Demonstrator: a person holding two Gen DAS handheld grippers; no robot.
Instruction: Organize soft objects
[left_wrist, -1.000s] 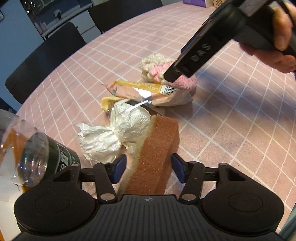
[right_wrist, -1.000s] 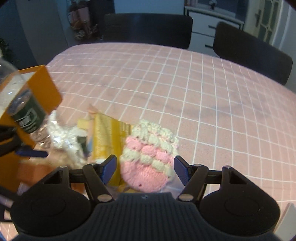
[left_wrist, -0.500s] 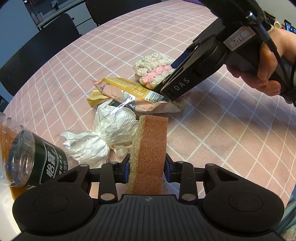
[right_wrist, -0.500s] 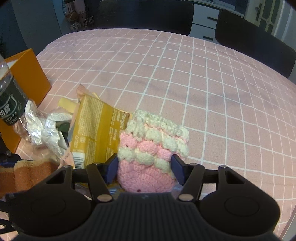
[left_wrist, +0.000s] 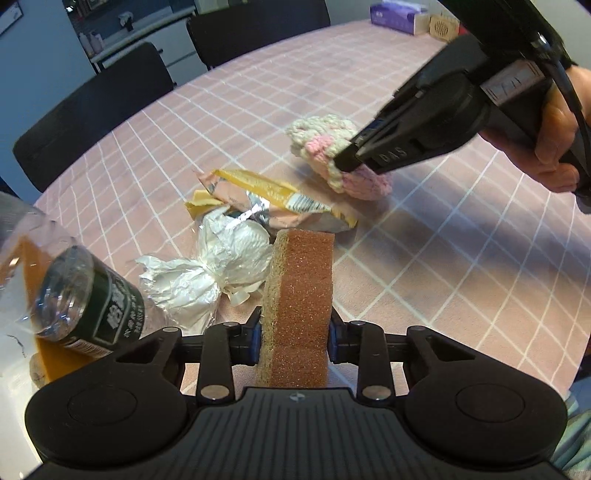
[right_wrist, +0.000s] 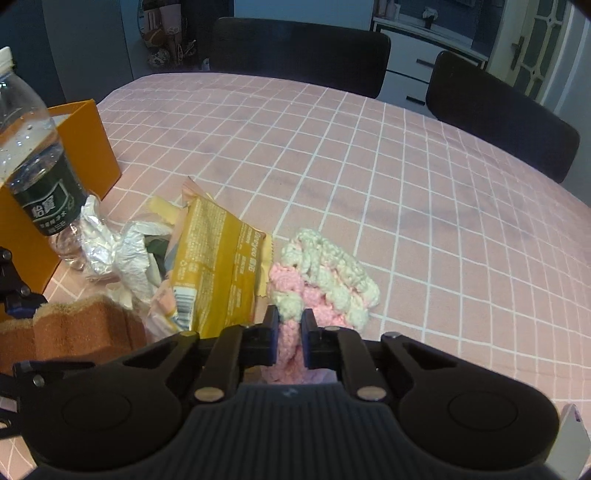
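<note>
Gripping two soft items at once, each liable to slip or snag on lift

Left tongs (left_wrist: 293, 338) are closed on the sponge (left_wrist: 301, 291), held on edge; a shallow bite may let it pivot. Beyond it, the foil wad (left_wrist: 207, 266) and yellow wrapper (left_wrist: 273, 199) may drag along. Farthest, right tongs (right_wrist: 289, 334) pinch the crocheted piece (right_wrist: 325, 280) narrowly on the surface (right_wrist: 443, 221); yarn may stretch free
</note>
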